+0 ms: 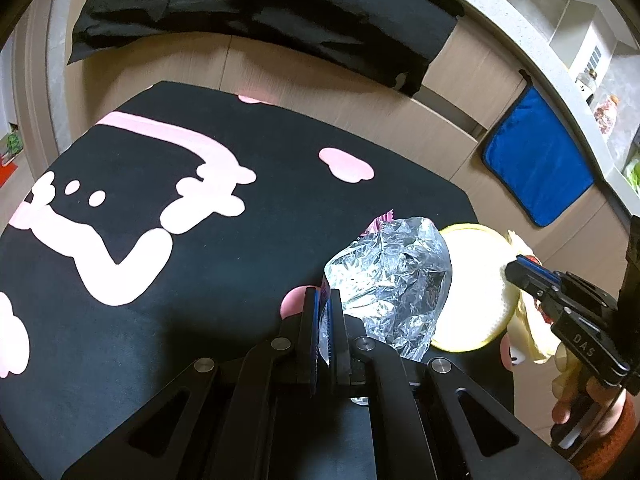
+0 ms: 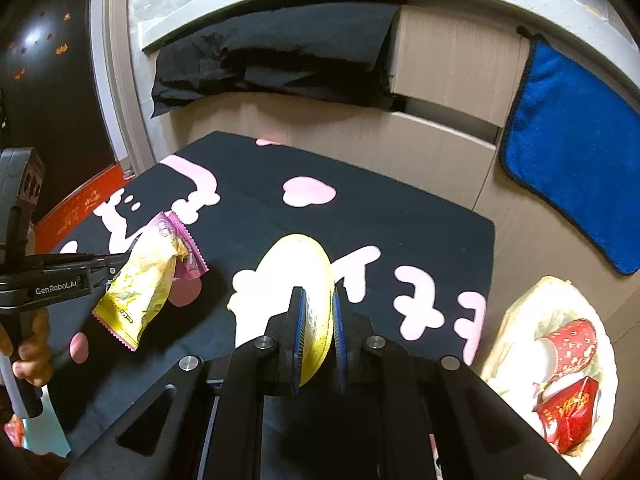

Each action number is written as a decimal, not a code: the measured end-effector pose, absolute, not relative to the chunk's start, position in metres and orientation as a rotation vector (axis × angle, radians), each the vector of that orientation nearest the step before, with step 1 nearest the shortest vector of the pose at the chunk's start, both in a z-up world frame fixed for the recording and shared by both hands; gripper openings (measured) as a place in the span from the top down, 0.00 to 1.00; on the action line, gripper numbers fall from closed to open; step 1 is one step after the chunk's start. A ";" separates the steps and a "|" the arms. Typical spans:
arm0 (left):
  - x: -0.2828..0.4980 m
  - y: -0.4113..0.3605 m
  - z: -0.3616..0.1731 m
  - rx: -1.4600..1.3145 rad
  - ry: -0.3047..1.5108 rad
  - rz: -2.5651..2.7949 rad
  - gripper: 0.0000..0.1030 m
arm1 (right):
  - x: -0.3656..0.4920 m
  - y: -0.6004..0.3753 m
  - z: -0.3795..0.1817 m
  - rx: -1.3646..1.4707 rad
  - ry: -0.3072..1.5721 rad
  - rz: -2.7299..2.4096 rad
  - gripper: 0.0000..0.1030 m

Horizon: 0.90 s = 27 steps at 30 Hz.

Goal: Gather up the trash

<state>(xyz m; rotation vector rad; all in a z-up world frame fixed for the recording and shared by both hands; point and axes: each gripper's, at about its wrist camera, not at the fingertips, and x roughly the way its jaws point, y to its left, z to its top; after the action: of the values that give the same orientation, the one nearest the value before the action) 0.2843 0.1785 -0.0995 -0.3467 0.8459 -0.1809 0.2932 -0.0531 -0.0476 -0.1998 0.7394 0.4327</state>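
Note:
My left gripper (image 1: 325, 300) is shut on a crumpled snack wrapper (image 1: 394, 280), silver inside, and holds it above the black mat with pink shapes (image 1: 160, 280). In the right wrist view the wrapper (image 2: 138, 288) is yellow and purple outside and hangs from the left gripper (image 2: 116, 270). My right gripper (image 2: 318, 304) is shut on the rim of a round yellow lid (image 2: 298, 264). In the left wrist view the lid (image 1: 474, 286) sits just right of the wrapper, held by the right gripper (image 1: 514, 270). An open pale trash bag (image 2: 516, 320) lies on the floor at the right.
The trash bag holds a red paper cup (image 2: 568, 350) and a red packet (image 2: 568, 416). A blue towel (image 2: 576, 160) hangs on the wooden cabinet front (image 2: 432, 148). A black cloth (image 1: 256, 20) drapes from the counter behind the mat.

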 end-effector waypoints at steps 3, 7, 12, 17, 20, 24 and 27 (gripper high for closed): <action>0.284 0.171 -0.097 -0.321 0.838 -0.184 0.97 | 0.291 -0.061 -0.042 -0.190 0.724 0.424 0.88; 0.282 0.160 -0.091 -0.242 0.810 -0.154 0.97 | 0.288 -0.071 -0.039 -0.185 0.714 0.403 0.88; 0.284 0.161 -0.088 -0.279 0.831 -0.219 0.89 | 0.285 -0.088 -0.039 -0.163 0.710 0.379 0.88; 0.279 0.161 -0.077 -0.302 0.818 -0.288 0.66 | 0.285 -0.106 -0.046 -0.116 0.738 0.366 0.88; 0.276 0.171 -0.073 -0.330 0.792 -0.268 0.63 | 0.282 -0.114 -0.051 -0.100 0.747 0.358 0.88; 0.275 0.190 -0.079 -0.391 0.786 -0.236 0.62 | 0.279 -0.119 -0.054 -0.082 0.752 0.358 0.88; 0.276 0.199 -0.094 -0.445 0.819 -0.220 0.62 | 0.277 -0.122 -0.056 -0.071 0.753 0.361 0.88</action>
<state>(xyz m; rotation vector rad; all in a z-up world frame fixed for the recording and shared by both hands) 0.2763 0.1993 -0.0942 -0.4453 0.8192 -0.2195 0.2770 -0.1218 -0.0558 -0.0707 0.7528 0.3609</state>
